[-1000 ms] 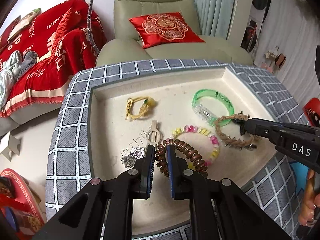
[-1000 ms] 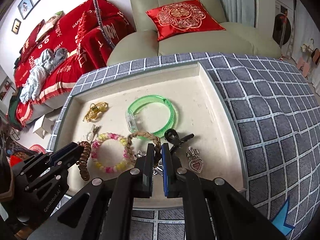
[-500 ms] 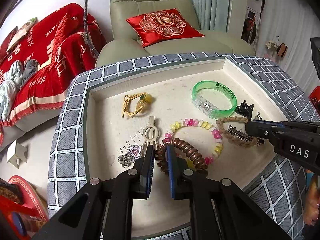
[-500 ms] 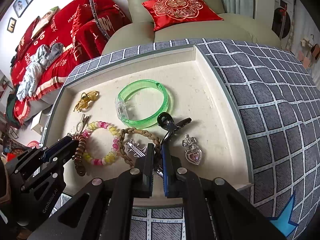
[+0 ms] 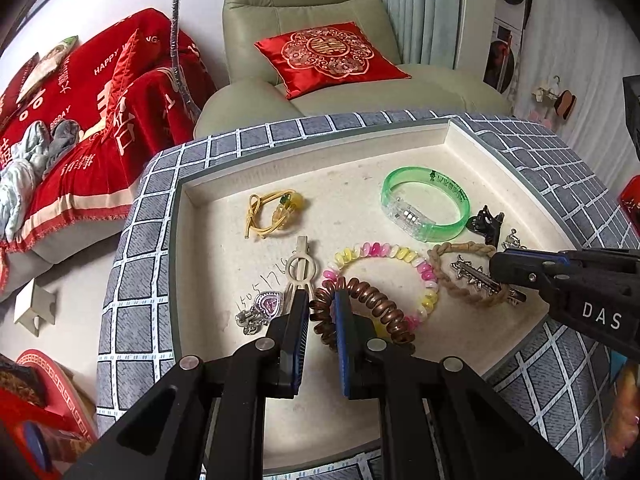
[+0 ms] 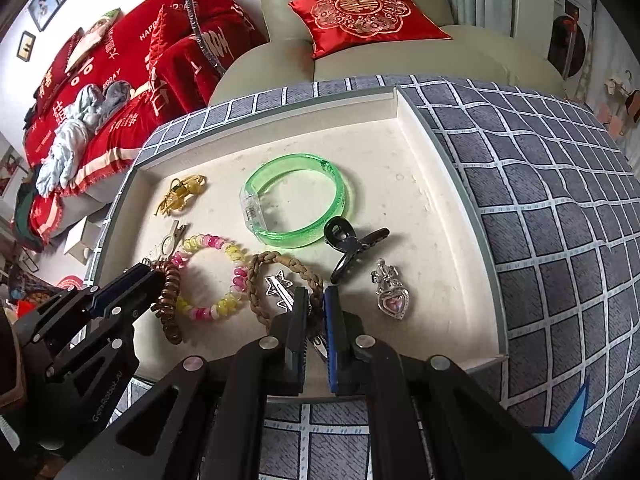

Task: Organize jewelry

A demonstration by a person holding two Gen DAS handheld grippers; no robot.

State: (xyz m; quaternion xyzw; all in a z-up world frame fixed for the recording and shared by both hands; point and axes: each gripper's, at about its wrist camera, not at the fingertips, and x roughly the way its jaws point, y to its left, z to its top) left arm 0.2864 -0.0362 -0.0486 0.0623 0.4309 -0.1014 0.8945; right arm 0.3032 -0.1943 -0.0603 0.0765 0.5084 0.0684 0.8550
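A shallow tray [image 6: 448, 184] sits on a checked cloth [image 6: 560, 200], with an armchair [image 6: 400, 52] behind its far edge and a draped sofa [image 6: 120, 80] off its left side. In the tray's far left area lies a knotted cord [image 6: 180, 196]. A bangle [image 6: 296, 200] lies at mid-tray toward the far edge. A claw clip [image 6: 352, 246] lies just right of the bangle's near side. A heart pendant [image 6: 392, 296] lies nearer the right wall. A beaded bracelet [image 6: 212, 276] lies left of a braided band [image 6: 280, 288], touching it. A star clip [image 6: 280, 288] lies inside the band. A coil tie [image 6: 170, 300] overlaps the bracelet's left side. A second heart charm [image 5: 264, 306] lies near the left wall.
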